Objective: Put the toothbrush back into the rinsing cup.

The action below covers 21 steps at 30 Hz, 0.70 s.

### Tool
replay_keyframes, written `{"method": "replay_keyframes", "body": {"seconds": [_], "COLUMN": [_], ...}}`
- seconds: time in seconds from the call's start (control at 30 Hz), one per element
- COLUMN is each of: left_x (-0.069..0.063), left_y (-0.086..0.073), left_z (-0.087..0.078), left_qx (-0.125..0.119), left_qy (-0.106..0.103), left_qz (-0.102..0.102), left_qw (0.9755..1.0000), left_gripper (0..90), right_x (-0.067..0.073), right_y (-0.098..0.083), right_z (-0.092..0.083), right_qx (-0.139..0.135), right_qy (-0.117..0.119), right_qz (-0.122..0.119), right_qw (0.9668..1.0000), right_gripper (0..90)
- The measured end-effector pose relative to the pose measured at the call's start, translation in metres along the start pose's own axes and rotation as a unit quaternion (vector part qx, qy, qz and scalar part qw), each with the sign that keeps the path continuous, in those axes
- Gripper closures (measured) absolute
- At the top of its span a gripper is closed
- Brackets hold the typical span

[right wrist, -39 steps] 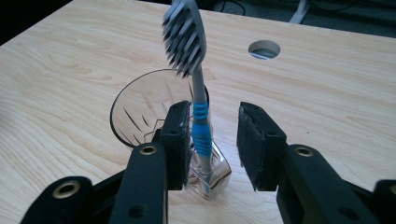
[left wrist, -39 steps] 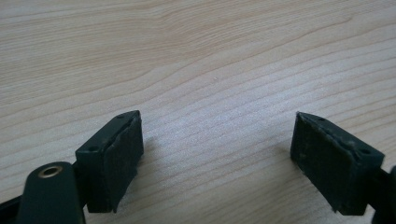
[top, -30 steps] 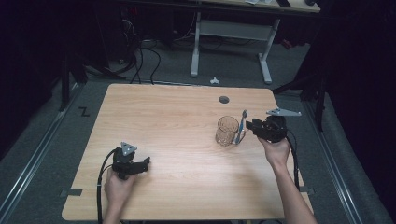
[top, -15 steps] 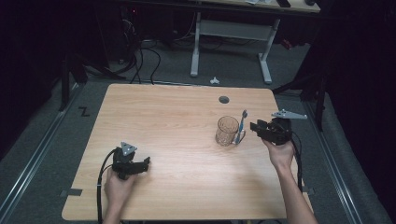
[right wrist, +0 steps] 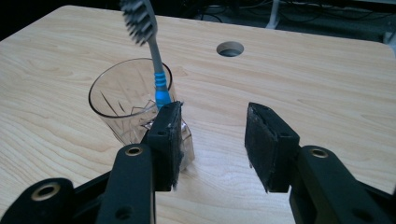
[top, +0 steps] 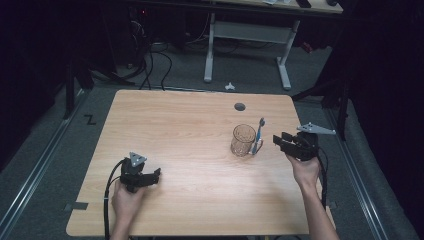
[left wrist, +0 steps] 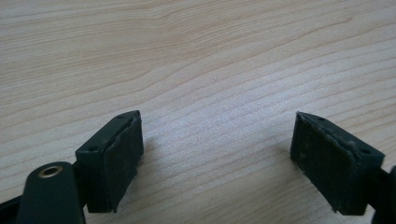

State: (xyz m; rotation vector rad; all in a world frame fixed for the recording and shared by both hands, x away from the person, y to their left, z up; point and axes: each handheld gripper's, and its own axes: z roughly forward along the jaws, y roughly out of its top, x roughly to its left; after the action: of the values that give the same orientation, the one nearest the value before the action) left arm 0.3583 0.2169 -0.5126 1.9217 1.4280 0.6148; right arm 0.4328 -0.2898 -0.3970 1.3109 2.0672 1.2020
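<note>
Right gripper view hides the lower end of the toothbrush (right wrist: 158, 79) behind the near jaw, so where its handle meets the bottom of the glass (right wrist: 128, 105) is hard to make out; it seems to rest inside, against the rim. High view shows one glass (top: 243, 140), one toothbrush (top: 259, 135), one round hole (top: 240, 106) in the table (top: 200, 130), and two hand-held grippers. The toothbrush's long axis runs nearly upright, tilted slightly, bristle head at the top and blue grip lower down. The glass stands upright in the right half of the frame, right of centre.

The right hand-held gripper (top: 286, 141) sits just to the right of the glass, apart from it, its jaws having just been opening, with nothing between them but bare table. The left hand-held gripper (top: 154, 175) lies at the lower left of the high view, well apart from the glass; its jaws stand wide with only wood grain between them.
</note>
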Motion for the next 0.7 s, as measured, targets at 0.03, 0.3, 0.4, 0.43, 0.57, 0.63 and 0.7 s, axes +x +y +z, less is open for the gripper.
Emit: {"method": "replay_keyframes", "body": {"seconds": [0.03,0.3,0.4,0.43,0.57,0.63,0.7], "left_x": [0.000,0.000,0.000,0.000,0.000,0.000,0.000], "left_y": [0.000,0.000,0.000,0.000,0.000,0.000,0.000], "left_z": [0.000,0.000,0.000,0.000,0.000,0.000,0.000], "left_qx": [0.000,0.000,0.000,0.000,0.000,0.000,0.000], "left_qy": [0.000,0.000,0.000,0.000,0.000,0.000,0.000], "left_qz": [0.000,0.000,0.000,0.000,0.000,0.000,0.000], "left_qw": [1.0000,1.0000,1.0000,1.0000,1.0000,1.0000,1.0000], "left_gripper": [17.7,17.7,17.7,17.7,17.7,17.7,17.8], "right_x": [-0.001,-0.007,-0.009,-0.009,-0.009,-0.010,-0.010], "right_y": [-0.001,-0.008,-0.011,-0.011,-0.013,-0.014,-0.016], "right_z": [-0.001,-0.005,-0.007,-0.007,-0.009,-0.010,-0.011], "right_qx": [0.001,-0.002,-0.001,-0.001,-0.001,-0.004,-0.005], "right_qy": [0.000,-0.003,-0.003,-0.003,-0.003,-0.004,-0.005], "right_qz": [0.000,0.009,0.014,0.014,0.015,0.015,0.017], "right_qw": [1.0000,1.0000,0.9999,0.9999,0.9999,0.9999,0.9998], "right_gripper": [56.3,56.1,56.0,56.0,55.9,55.9,55.9]}}
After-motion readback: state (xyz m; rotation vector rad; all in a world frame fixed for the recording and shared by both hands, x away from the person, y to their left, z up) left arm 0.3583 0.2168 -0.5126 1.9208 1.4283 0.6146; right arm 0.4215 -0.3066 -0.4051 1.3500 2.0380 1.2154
